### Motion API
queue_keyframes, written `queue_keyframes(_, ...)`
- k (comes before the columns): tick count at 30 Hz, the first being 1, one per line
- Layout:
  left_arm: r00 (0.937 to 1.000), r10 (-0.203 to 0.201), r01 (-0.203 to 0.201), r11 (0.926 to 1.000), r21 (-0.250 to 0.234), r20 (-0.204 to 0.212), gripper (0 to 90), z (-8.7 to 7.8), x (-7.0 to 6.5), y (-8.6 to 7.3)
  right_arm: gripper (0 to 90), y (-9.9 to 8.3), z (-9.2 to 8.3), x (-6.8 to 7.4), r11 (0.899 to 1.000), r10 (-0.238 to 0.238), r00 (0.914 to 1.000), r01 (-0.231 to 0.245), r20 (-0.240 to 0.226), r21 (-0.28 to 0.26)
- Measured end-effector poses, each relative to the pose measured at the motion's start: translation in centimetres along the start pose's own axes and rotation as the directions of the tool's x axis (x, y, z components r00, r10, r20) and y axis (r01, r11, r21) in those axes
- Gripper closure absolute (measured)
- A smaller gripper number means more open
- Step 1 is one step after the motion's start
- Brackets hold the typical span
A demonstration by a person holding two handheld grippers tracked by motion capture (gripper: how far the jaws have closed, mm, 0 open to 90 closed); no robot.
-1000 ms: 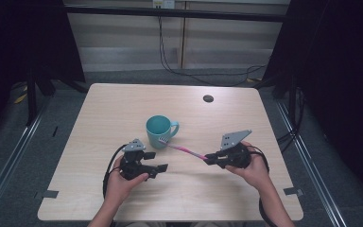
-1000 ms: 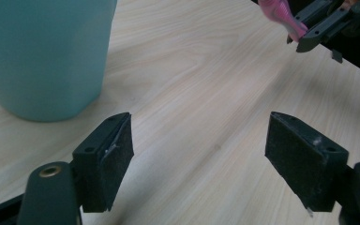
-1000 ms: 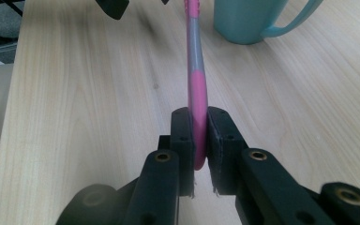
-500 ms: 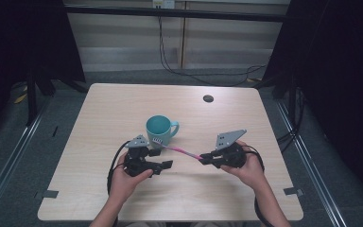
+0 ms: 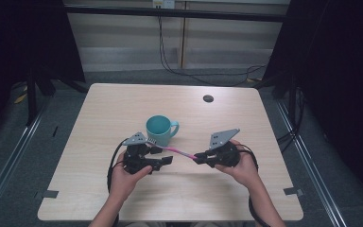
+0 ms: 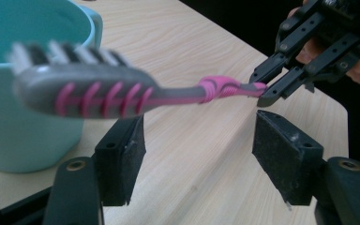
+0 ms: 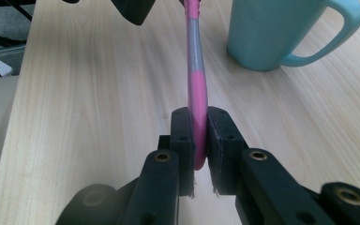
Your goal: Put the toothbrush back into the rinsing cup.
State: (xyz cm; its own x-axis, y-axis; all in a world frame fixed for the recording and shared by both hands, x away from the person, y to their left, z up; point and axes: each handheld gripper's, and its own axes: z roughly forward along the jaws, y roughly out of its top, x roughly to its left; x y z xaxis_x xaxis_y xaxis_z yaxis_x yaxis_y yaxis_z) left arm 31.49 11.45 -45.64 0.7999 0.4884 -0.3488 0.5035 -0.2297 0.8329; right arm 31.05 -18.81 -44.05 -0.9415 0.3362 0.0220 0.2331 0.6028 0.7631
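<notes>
Centrally, a pale wood-grain rectangular table [image 5: 123, 109] carries the whole arrangement, with a small dark round disc [image 5: 208, 99] near its far edge. Next in size, a teal ceramic mug with a loop handle [image 5: 159, 129] stands upright just beyond the two grippers, its mouth open upward, probably the receptacle for the brush. The right gripper [image 5: 199, 156] is clamped on the tail of a pink-and-grey plastic toothbrush with striped bristles [image 5: 178, 152]; in the right gripper view the pads [image 7: 183, 136] press on the pink handle end [image 7: 197, 93] from both sides, so the brush hangs level above the table, clear of the surface, its head offered toward the other hand. The left gripper [image 5: 163, 156] sits below the head; its jaws have just been closing, yet in the left gripper view both pads [image 6: 122, 159] stand apart under the toothbrush [image 6: 98, 93] without touching it. The brush head lies just beside the mug [image 6: 23, 84] wall, suggesting a hand-over.
</notes>
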Motion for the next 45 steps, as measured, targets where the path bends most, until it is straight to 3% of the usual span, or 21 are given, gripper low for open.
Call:
queue_keyframes(4,0.9998,-0.008,0.008,0.9996,-0.026,0.020,42.1,-0.1,-0.1,0.2,82.1,0.2,0.4,0.0,1.000,0.000,1.0000,0.000,-0.006,-0.005)
queue_keyframes(9,0.9998,-0.015,0.016,0.9985,-0.052,0.013,52.6,-0.4,0.0,0.5,82.1,0.4,0.9,0.1,1.000,0.009,0.9999,-0.009,0.004,-0.007)
queue_keyframes(11,0.9989,-0.035,0.037,0.9970,-0.068,0.031,57.3,-0.4,0.0,0.7,82.1,0.4,1.0,0.2,1.000,0.015,0.9998,-0.015,0.011,-0.016)
queue_keyframes(20,0.9982,-0.031,0.036,0.9945,-0.098,0.051,69.7,-0.5,-0.3,1.5,82.3,0.5,2.0,0.5,0.999,0.038,0.9993,-0.038,-0.002,-0.017)
queue_keyframes(26,0.9970,-0.049,0.056,0.9915,-0.118,0.060,74.3,-0.4,-0.1,1.7,82.3,0.5,2.6,0.8,0.997,0.062,0.9979,-0.063,-0.021,-0.041)
queue_keyframes(36,0.9942,-0.072,0.083,0.9873,-0.136,0.080,79.2,0.3,-0.2,2.2,80.9,0.6,3.8,1.1,0.995,0.095,0.9949,-0.096,-0.032,-0.024)
queue_keyframes(45,0.9961,-0.076,0.081,0.9874,-0.136,0.044,79.9,0.3,-0.2,2.9,77.8,1.1,5.2,1.7,0.993,0.111,0.9925,-0.113,-0.052,-0.046)
